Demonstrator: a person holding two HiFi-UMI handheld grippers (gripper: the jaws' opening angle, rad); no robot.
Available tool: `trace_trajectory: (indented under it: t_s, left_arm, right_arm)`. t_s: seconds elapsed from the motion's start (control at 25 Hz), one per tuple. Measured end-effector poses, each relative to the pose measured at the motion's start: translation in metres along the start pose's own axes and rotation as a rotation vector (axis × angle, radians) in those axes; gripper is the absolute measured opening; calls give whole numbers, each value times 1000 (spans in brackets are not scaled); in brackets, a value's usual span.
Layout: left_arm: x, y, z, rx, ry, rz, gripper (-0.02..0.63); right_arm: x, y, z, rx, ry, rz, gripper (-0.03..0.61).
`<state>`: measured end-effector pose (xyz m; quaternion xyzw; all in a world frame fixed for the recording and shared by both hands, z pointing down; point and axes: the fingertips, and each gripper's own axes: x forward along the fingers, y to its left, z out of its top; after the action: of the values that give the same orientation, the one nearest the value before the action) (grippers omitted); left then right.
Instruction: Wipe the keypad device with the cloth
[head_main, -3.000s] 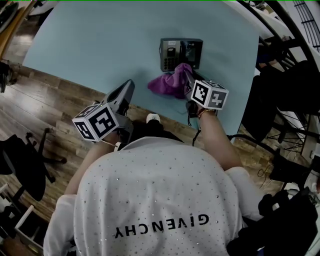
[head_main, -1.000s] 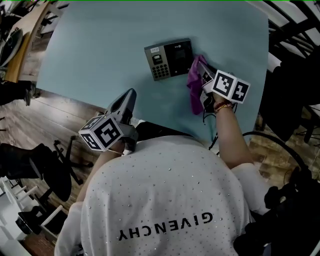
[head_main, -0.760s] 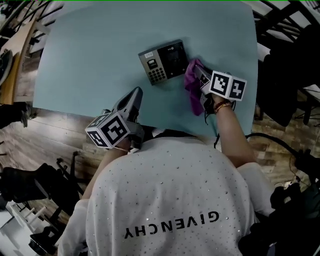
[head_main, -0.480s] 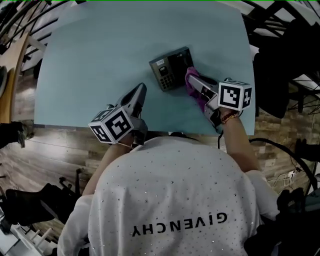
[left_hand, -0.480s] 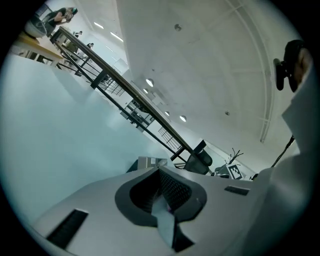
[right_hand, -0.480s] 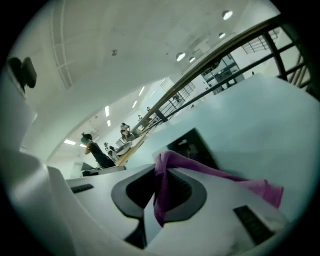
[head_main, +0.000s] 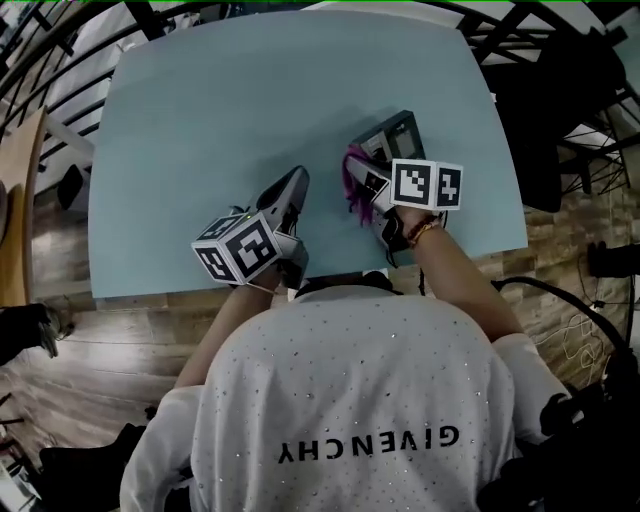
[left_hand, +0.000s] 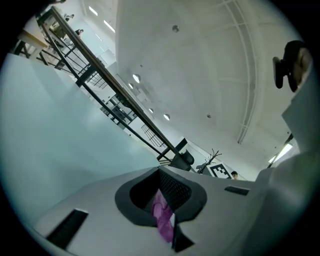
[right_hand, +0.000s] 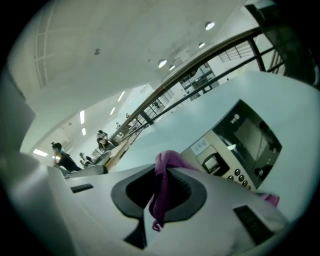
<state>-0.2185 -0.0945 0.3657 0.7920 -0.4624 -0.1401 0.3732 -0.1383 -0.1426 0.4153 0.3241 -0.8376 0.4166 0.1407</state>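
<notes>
my right gripper (head_main: 372, 186) is pinching the purple cloth (head_main: 351, 188). the keypad device (head_main: 398, 132) sits just beyond its tips, far and slightly right, so this hand is nearer. my left gripper (head_main: 292, 190), jaws pressed together, hangs to the left.

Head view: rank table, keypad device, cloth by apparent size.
1. table, by far the largest
2. keypad device, though partly covered
3. cloth, smallest; only a bunched strip shows
</notes>
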Motion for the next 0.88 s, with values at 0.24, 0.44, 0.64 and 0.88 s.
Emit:
trace_trajectory:
  t_s: [0.24,0.44,0.64,0.88]
  left_arm:
    - [-5,-3,-24,-16,160,-105,0]
    - [-1,-10,-28,-31,199,-157,2]
    - [4,-13,-27,-47,182,-178,0]
    - [0,-9,-18,-51,127,-138,0]
  right_arm:
    - [-4,-37,-5,6,-65,-215,31]
    - [-34,-65,-46,36,-45,-307,31]
    - [-63,-93,-73,132,-50,-329,31]
    - [-157,-70,58,-221,-404,-430,31]
